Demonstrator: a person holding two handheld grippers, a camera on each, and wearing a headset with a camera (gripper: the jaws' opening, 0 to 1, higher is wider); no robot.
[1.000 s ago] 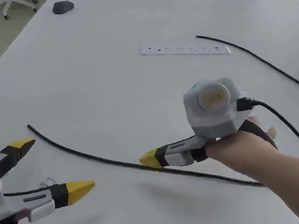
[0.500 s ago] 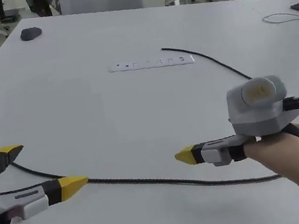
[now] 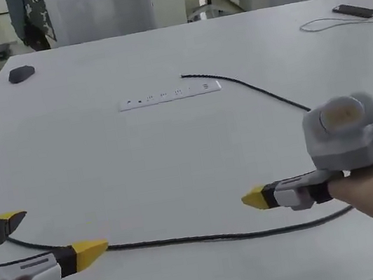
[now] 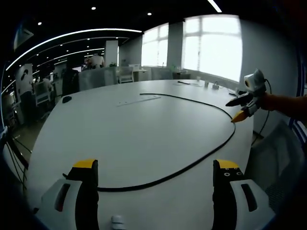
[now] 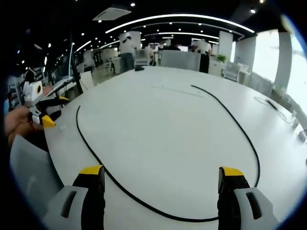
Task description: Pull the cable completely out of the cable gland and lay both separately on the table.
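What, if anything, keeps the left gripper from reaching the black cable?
Likely nothing, so yes: the left gripper is open, the cable lies on bare table between its jaws, and the right gripper sits apart.

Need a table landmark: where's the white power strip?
In the head view, the power strip lies on the table, centre, toward the far side, the black cable's far end beside its right end.

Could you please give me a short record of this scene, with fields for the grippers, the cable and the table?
left gripper: open, the cable's near end lies between its jaws
right gripper: open, holding nothing
cable: black, lying in a long curve on the table
cable gland: cannot tell where it is
power strip: flat on the table, near the cable's far end
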